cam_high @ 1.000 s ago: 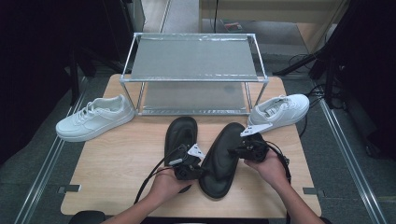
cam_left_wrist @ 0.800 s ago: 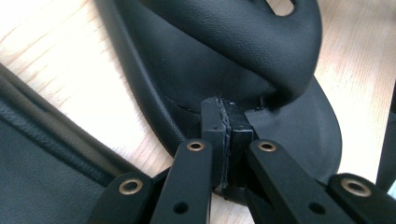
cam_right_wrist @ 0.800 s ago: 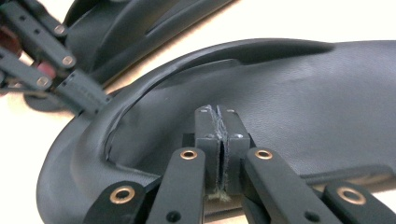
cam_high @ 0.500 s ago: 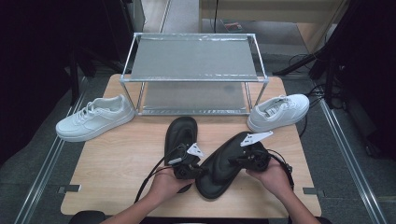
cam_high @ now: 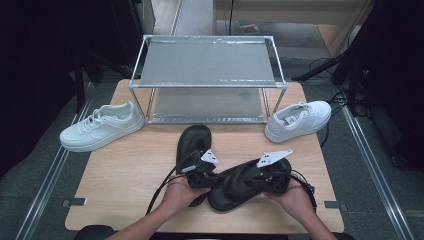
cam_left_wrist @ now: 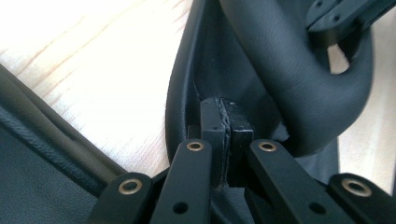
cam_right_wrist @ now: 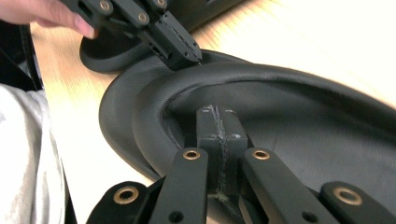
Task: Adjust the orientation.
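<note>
Our left gripper (cam_high: pixel 212 179) has its jaws pressed together, and in the left gripper view the tips (cam_left_wrist: pixel 226 122) sit against the inner edge of a black slipper (cam_high: pixel 240 184), just under its strap (cam_left_wrist: pixel 299 79); whether any material is pinched between them we cannot tell. Our right gripper (cam_high: pixel 262 181) is clenched as well, its closed tips (cam_right_wrist: pixel 219 126) resting inside the same slipper, right behind the curved strap (cam_right_wrist: pixel 224 79). In the right gripper view the left gripper (cam_right_wrist: pixel 180 49) comes in from the top and touches that strap from the other side. The slipper lies across the front of the wooden surface (cam_high: pixel 125 165) between our two hands, turned at a slant, its toe toward our left hand (cam_high: pixel 177 192) and its heel end by our right hand (cam_high: pixel 295 200). A second black slipper (cam_high: pixel 192 142) lies just behind it, pointing toward a metal shoe rack (cam_high: pixel 210 65) at the back of the surface. One white sneaker (cam_high: pixel 102 126) rests left of the rack and another white sneaker (cam_high: pixel 299 120) right of it, both well apart from the slippers.
</note>
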Demonstrator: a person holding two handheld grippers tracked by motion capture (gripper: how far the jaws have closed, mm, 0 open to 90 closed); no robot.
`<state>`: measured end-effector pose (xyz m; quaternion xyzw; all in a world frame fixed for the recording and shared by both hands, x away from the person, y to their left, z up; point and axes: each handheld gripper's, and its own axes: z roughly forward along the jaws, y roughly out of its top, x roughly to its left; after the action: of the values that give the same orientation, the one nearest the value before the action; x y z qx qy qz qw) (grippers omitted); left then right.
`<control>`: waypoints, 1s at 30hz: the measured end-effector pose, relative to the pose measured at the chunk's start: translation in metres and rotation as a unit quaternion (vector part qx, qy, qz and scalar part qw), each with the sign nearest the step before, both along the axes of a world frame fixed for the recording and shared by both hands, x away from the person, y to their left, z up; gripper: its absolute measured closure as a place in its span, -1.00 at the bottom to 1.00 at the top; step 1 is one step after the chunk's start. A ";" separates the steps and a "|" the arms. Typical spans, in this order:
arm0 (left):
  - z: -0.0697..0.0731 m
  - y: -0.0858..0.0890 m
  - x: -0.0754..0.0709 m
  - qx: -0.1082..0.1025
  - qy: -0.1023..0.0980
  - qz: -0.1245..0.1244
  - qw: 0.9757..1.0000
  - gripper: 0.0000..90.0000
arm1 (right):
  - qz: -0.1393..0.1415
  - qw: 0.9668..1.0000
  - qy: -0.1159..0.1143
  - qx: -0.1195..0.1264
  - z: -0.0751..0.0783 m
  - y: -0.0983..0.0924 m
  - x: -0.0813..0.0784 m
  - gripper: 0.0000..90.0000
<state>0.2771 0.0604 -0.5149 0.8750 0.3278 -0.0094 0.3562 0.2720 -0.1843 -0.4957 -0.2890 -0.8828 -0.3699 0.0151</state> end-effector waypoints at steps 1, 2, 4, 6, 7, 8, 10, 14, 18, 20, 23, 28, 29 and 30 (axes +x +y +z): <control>0.002 0.000 -0.001 -0.005 0.001 -0.001 1.000 0.99 | 0.004 1.000 -0.006 -0.002 0.001 0.001 0.000 1.00; 0.005 0.001 -0.003 -0.009 -0.001 -0.004 1.000 0.99 | 0.009 1.000 -0.008 0.000 0.001 0.001 0.001 1.00; 0.011 0.002 -0.011 -0.017 -0.003 -0.014 1.000 0.99 | 0.010 1.000 -0.014 -0.003 0.004 0.002 0.002 1.00; 0.013 0.002 -0.017 -0.020 -0.002 -0.022 1.000 0.99 | 0.010 1.000 -0.019 -0.001 0.006 0.001 0.002 1.00; 0.014 0.002 -0.020 -0.024 -0.002 -0.024 0.999 0.99 | 0.011 1.000 -0.025 -0.003 0.008 0.000 0.002 1.00; 0.015 0.002 -0.023 -0.024 -0.003 -0.028 0.999 0.99 | 0.008 1.000 -0.027 -0.005 0.009 -0.002 0.002 1.00; 0.015 0.000 -0.030 -0.026 -0.005 -0.035 0.999 0.99 | -0.002 0.999 -0.032 -0.003 0.010 -0.009 0.005 1.00; 0.011 -0.004 -0.040 -0.035 0.000 -0.045 0.998 1.00 | -0.018 1.000 -0.024 0.001 0.008 -0.019 0.010 1.00; 0.003 -0.010 -0.045 -0.033 0.011 -0.057 0.998 1.00 | -0.019 1.000 -0.019 -0.001 0.005 -0.019 0.011 1.00; 0.001 -0.012 -0.045 -0.031 0.009 -0.058 0.998 1.00 | -0.012 1.000 -0.015 -0.005 0.004 -0.017 0.010 1.00; -0.001 -0.014 -0.042 -0.032 0.003 -0.051 0.998 1.00 | 0.000 1.000 -0.016 -0.016 0.002 -0.014 0.009 1.00; -0.002 -0.017 -0.033 -0.024 -0.002 -0.040 0.999 1.00 | -0.002 1.000 -0.013 -0.021 0.002 -0.016 0.007 1.00; -0.003 -0.018 -0.031 -0.023 -0.002 -0.038 0.999 1.00 | -0.006 1.000 -0.013 -0.022 0.002 -0.016 0.007 1.00; -0.003 -0.018 -0.028 -0.023 -0.005 -0.034 0.999 1.00 | -0.006 1.000 -0.011 -0.020 0.002 -0.017 0.007 1.00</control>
<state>0.2492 0.0420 -0.5176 0.8772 0.2954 -0.0252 0.3777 0.2788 -0.2008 -0.4935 -0.2903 -0.8885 -0.3553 -0.0029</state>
